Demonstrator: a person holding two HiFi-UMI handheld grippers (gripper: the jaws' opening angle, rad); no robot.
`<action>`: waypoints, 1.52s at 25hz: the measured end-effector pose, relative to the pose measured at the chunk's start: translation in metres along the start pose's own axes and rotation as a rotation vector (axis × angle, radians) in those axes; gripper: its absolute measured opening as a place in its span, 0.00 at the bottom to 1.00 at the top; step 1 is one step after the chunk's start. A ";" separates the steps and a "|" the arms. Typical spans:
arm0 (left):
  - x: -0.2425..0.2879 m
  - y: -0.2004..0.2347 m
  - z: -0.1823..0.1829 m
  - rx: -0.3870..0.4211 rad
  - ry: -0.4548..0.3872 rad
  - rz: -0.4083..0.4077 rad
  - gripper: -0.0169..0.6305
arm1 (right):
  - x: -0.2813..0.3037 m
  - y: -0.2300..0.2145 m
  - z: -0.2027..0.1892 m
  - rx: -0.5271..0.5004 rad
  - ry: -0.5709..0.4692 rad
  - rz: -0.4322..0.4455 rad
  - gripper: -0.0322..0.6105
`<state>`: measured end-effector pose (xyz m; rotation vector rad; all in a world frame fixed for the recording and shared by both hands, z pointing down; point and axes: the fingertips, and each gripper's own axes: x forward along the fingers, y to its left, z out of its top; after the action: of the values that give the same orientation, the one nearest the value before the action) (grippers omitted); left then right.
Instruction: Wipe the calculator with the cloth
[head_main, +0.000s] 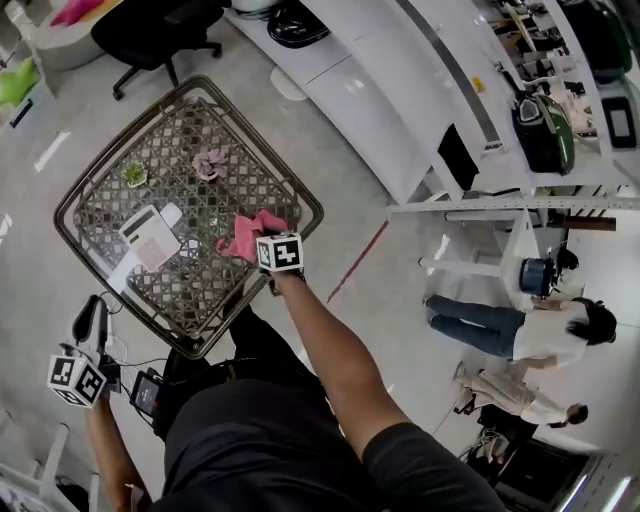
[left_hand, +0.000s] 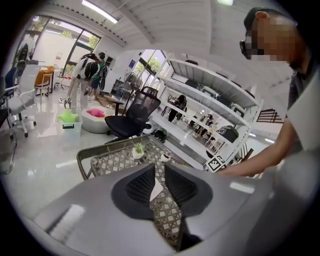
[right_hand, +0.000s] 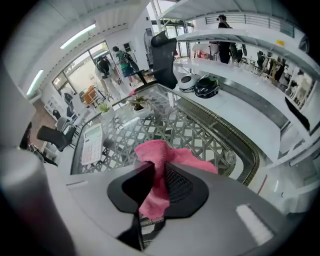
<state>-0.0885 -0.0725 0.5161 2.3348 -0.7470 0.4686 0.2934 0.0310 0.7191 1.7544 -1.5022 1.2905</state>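
A white calculator (head_main: 150, 238) lies on the left part of the woven, glass-topped table (head_main: 300, 205). Over the table's right side, my right gripper (head_main: 264, 240) is shut on a pink cloth (head_main: 248, 234). In the right gripper view the cloth (right_hand: 156, 161) bunches up between the jaws of the gripper (right_hand: 157, 169) and hangs down behind them; the calculator (right_hand: 92, 144) lies farther off to the left. My left gripper (head_main: 92, 318) hangs off the table, below its near-left corner, jaws together on nothing (left_hand: 159, 166).
A small potted plant (head_main: 134, 174) and a small pinkish ornament (head_main: 208, 162) stand on the table's far side. A black office chair (head_main: 160, 30) is beyond it. White counters and shelving (head_main: 400, 90) run along the right, with people (head_main: 520, 330) crouched nearby.
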 end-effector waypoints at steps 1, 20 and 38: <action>0.002 -0.001 0.001 0.007 -0.006 -0.006 0.12 | -0.005 0.002 0.003 0.016 -0.026 0.016 0.14; -0.029 0.007 -0.011 0.003 -0.102 0.024 0.12 | -0.085 0.091 0.100 0.080 -0.387 0.328 0.14; -0.118 0.065 -0.050 -0.102 -0.174 0.212 0.12 | 0.014 0.244 0.114 -0.148 -0.262 0.444 0.14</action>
<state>-0.2268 -0.0351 0.5245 2.2313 -1.0825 0.3112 0.1014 -0.1375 0.6321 1.5950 -2.1704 1.1362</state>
